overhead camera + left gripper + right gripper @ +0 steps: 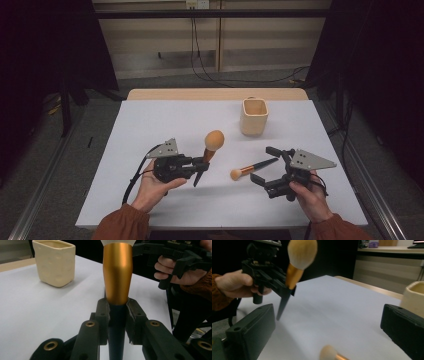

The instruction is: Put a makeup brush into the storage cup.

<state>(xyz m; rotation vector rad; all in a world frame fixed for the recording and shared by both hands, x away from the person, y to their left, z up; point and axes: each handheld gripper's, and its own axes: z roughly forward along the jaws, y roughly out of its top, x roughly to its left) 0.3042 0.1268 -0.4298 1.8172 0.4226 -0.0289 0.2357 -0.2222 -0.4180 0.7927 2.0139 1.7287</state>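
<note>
Brushes are the things in hand on the white tabletop (150, 130). At lower left of the high view, the left tool (200, 167) is clamped on the dark handle of the large brush (212, 145), which stands nearly upright: its round tan head rises above the tool toward frame centre and its pointed handle end hangs below the jaws, clear of the tabletop. In the left gripper view the jaws press on the handle from both sides just under the gold ferrule. Right of centre, the small brush (252, 167) lies flat on the tabletop, its tan head toward the left and its dark handle pointing up and right. The right tool (265, 165), at lower right, has its jaws standing wide apart with nothing between the pads; the small brush's handle end lies just beside them, between the two jaws' tips. A cream cup (254, 116) stands at upper right of centre, well apart from both tools.
</note>
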